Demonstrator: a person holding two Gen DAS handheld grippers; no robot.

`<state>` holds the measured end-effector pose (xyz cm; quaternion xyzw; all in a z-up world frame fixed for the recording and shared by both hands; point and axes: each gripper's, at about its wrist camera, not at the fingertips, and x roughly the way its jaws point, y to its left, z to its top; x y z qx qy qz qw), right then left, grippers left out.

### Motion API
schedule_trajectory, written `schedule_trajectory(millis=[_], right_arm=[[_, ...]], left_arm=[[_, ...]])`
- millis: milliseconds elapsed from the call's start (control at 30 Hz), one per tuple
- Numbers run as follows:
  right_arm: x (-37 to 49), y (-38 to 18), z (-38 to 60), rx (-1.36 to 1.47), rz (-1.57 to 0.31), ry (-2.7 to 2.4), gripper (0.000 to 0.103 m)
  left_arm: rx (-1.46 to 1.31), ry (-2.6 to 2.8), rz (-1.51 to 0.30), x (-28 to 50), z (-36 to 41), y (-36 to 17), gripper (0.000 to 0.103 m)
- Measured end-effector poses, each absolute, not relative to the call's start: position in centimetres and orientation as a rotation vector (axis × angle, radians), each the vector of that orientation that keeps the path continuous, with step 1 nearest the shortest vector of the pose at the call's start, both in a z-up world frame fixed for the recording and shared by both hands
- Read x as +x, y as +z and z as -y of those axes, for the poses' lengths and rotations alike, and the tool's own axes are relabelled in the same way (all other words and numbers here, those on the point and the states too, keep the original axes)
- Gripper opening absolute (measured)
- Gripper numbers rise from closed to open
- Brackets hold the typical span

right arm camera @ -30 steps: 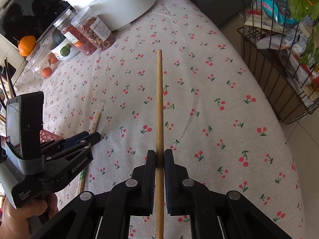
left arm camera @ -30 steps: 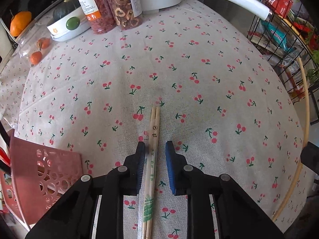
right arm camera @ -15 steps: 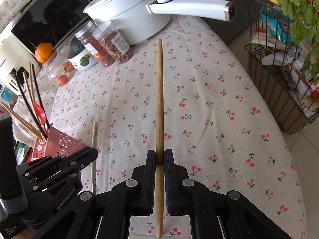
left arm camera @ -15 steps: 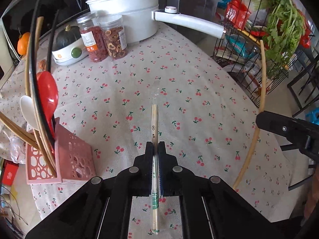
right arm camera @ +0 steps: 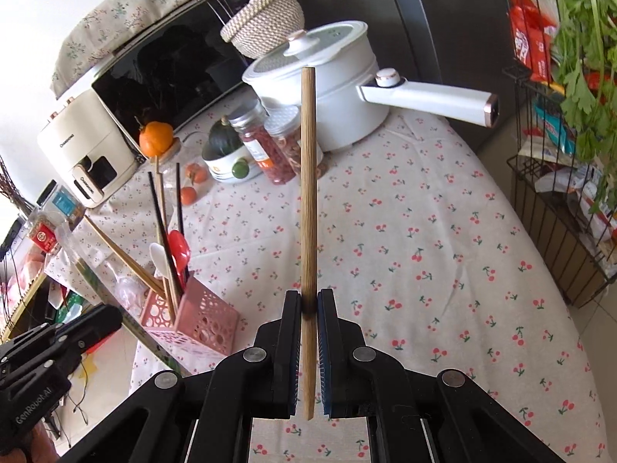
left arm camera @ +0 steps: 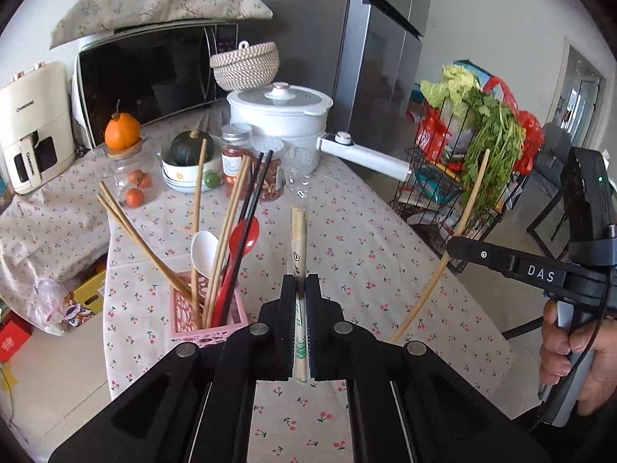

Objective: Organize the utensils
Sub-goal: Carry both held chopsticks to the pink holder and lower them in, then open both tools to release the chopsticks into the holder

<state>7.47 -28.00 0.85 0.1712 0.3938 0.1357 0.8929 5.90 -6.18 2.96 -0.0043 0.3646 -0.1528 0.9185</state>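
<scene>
The left gripper is closed on a wrapped pair of disposable chopsticks, its jaws pinching the clear sleeve so the pair juts forward above the table, tips toward the far edge. The right gripper is closed on a single bamboo chopstick, gripped near its lower end, the long part running straight ahead between the jaws. In the left wrist view that same chopstick slants upward beside the table's right edge, with the right gripper and the hand on its handle further right.

Near the left edge of the table, spread with a cherry-print cloth, stands a pink perforated utensil holder. It holds several wooden chopsticks, dark chopsticks, a white spoon and a red spoon, all leaning at different angles.

Toward the far edge sit two lidded jars, a bowl with a dark green squash, and a white pot whose long handle points to the right edge. A wire rack with greens stands off the table's right side.
</scene>
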Motion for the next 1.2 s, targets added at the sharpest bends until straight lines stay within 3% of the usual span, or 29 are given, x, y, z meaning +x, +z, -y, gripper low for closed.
schedule_trajectory(millis=[267, 567, 967, 1200], right_arm=[[7.9, 3.0, 25.0, 0.313, -0.736, 0.313, 0.006], [9.5, 3.4, 20.7, 0.285, -0.716, 0.35, 0.006], [10.3, 3.4, 17.8, 0.256, -0.695, 0.363, 0.006], [9.9, 4.3, 17.1, 0.257, -0.644, 0.395, 0.006]], left_arm=[[-0.174, -0.26, -0.569, 5.4, -0.8, 6.7, 0.004], [-0.196, -0.169, -0.511, 7.5, -4.6, 5.9, 0.004], [-0.039, -0.157, -0.606, 10.8, -3.1, 1.1, 0.004], [-0.057, -0.174, -0.734, 11.4, -3.3, -0.7, 0.01]])
